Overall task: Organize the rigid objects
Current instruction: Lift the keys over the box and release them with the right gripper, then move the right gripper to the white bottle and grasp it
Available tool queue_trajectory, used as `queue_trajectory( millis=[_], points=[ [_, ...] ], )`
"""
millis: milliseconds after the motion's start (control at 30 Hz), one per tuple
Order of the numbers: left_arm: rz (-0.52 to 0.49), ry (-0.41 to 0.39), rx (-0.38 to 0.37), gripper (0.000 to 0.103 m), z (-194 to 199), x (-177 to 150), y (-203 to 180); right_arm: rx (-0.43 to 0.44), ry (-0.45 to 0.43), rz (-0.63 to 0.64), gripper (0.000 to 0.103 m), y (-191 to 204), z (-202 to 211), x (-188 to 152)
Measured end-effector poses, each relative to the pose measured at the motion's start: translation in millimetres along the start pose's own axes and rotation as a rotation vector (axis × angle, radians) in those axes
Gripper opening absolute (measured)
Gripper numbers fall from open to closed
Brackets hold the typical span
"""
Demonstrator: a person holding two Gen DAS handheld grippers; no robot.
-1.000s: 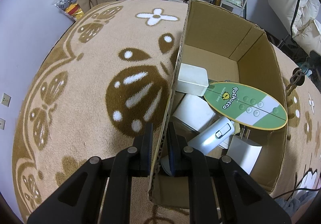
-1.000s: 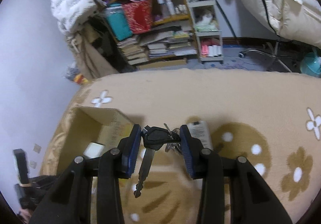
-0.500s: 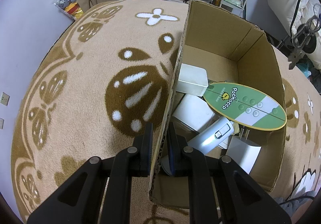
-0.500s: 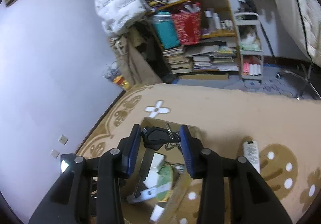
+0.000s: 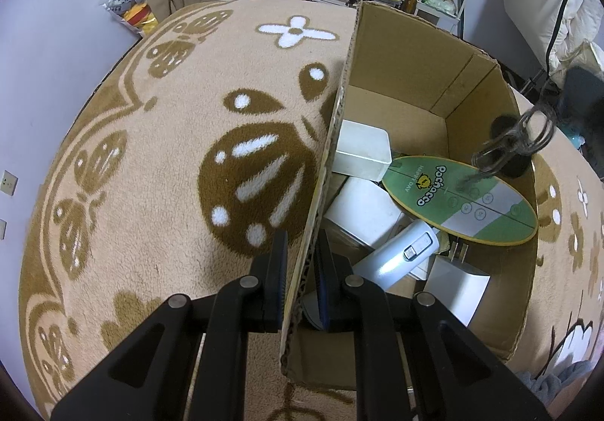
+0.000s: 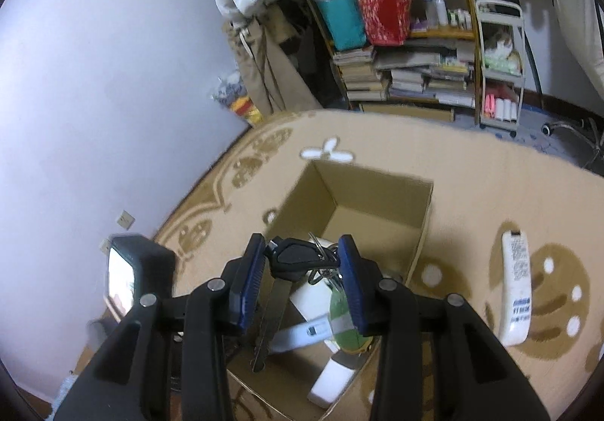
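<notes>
An open cardboard box [image 5: 407,54] stands on the rug, and my left gripper [image 5: 300,260] is shut on its near left wall. Inside lie white boxes [image 5: 362,153], a green oval board [image 5: 460,202] and a silver-white device [image 5: 400,258]. My right gripper [image 6: 300,266] is shut on a bunch of keys [image 6: 298,258] with a black key head and a long blade hanging down. It hovers over the box [image 6: 377,202]. In the left wrist view the keys [image 5: 509,145] hang blurred above the box's right side.
A white remote control [image 6: 515,289] lies on the beige patterned rug [image 5: 170,156] to the right of the box. Shelves with books and bags [image 6: 396,43], a small white cart [image 6: 498,62] and a lilac wall [image 6: 94,81] ring the rug.
My right gripper has carried the keys from above the rug near the remote to over the open box. The left gripper has kept its hold on the box wall.
</notes>
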State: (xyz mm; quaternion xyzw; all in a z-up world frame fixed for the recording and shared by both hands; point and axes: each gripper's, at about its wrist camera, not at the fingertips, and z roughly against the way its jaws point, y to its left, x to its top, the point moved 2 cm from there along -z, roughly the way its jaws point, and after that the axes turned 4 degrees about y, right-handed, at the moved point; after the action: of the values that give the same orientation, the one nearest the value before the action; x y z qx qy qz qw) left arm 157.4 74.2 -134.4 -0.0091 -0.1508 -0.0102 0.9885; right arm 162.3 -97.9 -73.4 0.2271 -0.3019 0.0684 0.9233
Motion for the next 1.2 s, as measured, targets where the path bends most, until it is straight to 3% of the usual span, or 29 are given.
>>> queue_trajectory(
  millis=[200,533,567,633,867,933,1200],
  points=[
    [-0.006,-0.004,0.01,0.013,1,0,-2,-0.063,0.063,0.029,0.042,0,-15,-15],
    [0.005,-0.006,0.008,0.013,1,0,-1,-0.121,0.04,0.059,0.044,0,-10,-17],
    [0.005,-0.006,0.008,0.013,1,0,-1,-0.126,0.036,0.059,0.045,-2,-7,-16],
    [0.005,-0.006,0.009,0.013,1,0,-1,-0.141,0.026,0.056,0.063,-4,-2,-14],
    [0.006,-0.007,0.01,0.013,3,0,0,-0.209,-0.045,0.036,0.083,-25,26,-6],
    [0.006,-0.007,0.009,0.013,3,0,0,-0.252,-0.056,-0.024,0.09,-41,34,-4],
    [0.004,-0.007,0.01,0.013,4,0,0,-0.332,-0.064,-0.15,0.093,-100,47,-1]
  ],
)
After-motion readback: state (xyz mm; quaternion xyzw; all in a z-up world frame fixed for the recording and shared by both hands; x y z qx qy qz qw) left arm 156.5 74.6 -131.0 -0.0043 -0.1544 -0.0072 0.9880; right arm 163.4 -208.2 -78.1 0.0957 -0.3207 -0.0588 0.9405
